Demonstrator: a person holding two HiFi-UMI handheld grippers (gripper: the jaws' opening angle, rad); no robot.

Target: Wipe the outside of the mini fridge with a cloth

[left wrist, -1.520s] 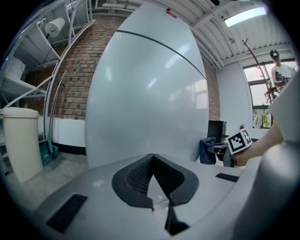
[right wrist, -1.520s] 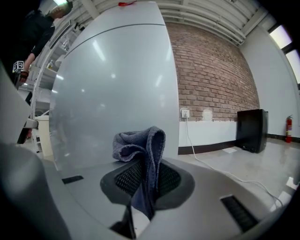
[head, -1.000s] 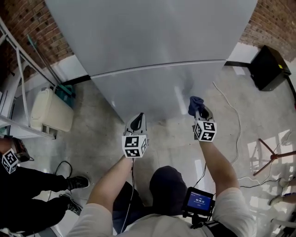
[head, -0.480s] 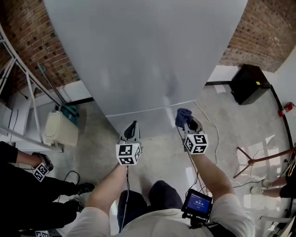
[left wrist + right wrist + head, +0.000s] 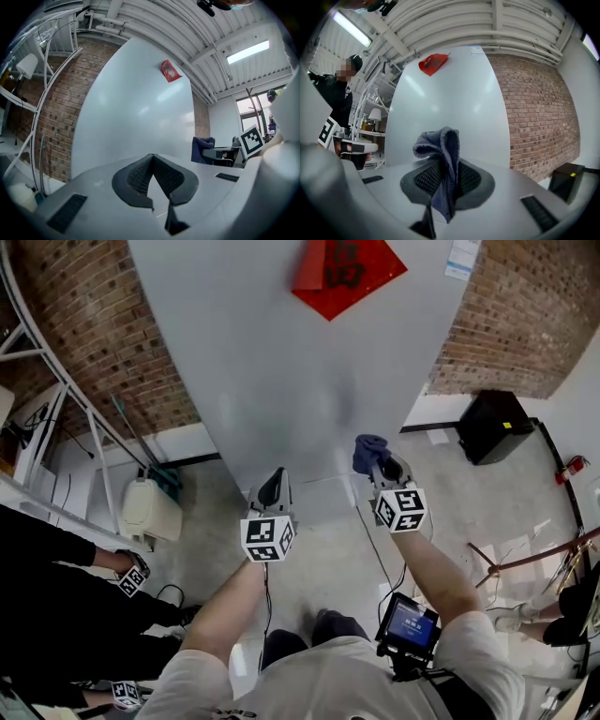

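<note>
cloth pinched in the right claw, held up at the fridge door

the fridge (image 5: 281, 371) is a plain pale grey slab with a red paper diamond (image 5: 345, 266) high on it, its top cut off in the head view. the right gripper (image 5: 384, 468) is clenched on a bunched blue cloth (image 5: 440, 140) close to the door; i can't tell if it touches. the left gripper (image 5: 152, 158) has its jaws pressed together on nothing, just beside the door. a cream tub (image 5: 150, 509) sits on the floor to the left, contents unseen.
</note>
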